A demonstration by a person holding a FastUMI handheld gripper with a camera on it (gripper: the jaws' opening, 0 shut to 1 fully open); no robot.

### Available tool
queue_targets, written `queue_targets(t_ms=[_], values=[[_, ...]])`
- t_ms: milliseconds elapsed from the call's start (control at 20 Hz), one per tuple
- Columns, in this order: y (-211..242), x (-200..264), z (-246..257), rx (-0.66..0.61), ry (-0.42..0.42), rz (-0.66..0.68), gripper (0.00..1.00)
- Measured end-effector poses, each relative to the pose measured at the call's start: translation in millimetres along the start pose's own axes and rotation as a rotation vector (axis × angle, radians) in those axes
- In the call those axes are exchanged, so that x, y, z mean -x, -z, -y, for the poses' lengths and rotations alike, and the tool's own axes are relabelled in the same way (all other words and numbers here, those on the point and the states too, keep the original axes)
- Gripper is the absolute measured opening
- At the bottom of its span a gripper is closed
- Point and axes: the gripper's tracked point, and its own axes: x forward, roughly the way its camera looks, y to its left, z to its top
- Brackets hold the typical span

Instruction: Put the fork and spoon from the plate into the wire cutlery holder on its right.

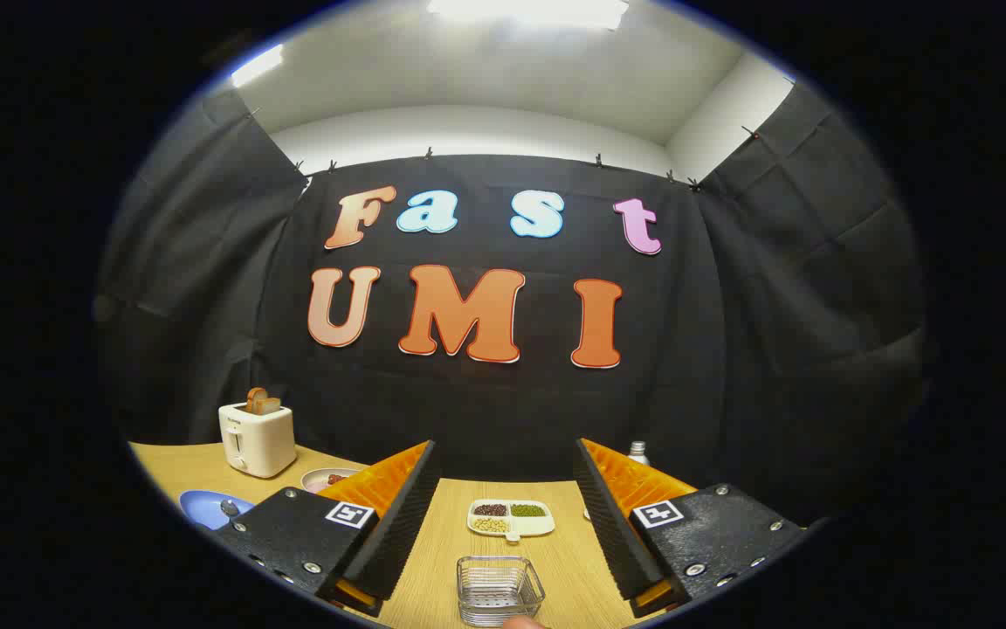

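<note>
1. Wire cutlery holder [499, 590] stood on the wooden table [555, 559], between the fingers.
2. Gripper [503, 515] was wide open, holding nothing.
3. Blue plate [206, 507] lay beyond the left finger, near a toaster [257, 438].

One wire cutlery holder [499, 590], one divided dish [511, 518], one toaster [257, 438], one blue plate [206, 507], one small bowl [327, 479], one bottle [637, 452], one gripper [503, 515], fingers apart.
</note>
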Motion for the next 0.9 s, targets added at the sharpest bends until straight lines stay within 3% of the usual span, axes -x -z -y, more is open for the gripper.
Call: queue_targets(t_ms=[600, 900], values=[[-8, 4, -1, -0.032, -0.002, 0.007, 0.92], [-17, 5, -30, -0.05, -0.047, 0.0, 0.92]])
